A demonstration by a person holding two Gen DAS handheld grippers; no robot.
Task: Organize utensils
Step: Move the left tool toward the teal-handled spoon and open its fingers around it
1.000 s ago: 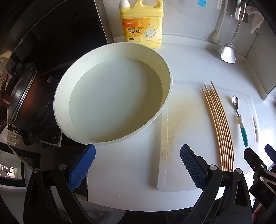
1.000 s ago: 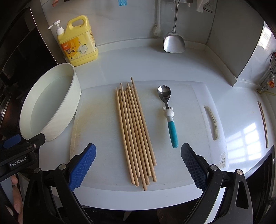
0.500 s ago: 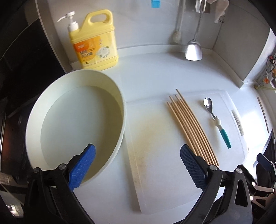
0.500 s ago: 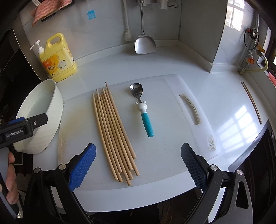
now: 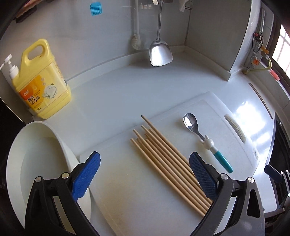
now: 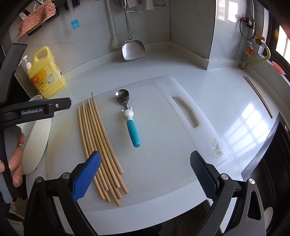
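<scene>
Both grippers, left point(image 5: 145, 175) and right point(image 6: 145, 175), gape empty above chopsticks point(image 6: 101, 143) lying lengthwise, tips seemingly pointing toward the wall.

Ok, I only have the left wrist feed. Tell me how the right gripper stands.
Observer: The right gripper is open and empty, pointing over the cutting board.
Operator: My own finger hides the chopsticks' near ends. Describe them.
Observer: The chopsticks end unevenly, some reaching nearer than others, but every end lies on the board.
Operator: Report what is at the wall's top left corner.
Observer: A pink striped cloth is draped over a dark rack there.
</scene>
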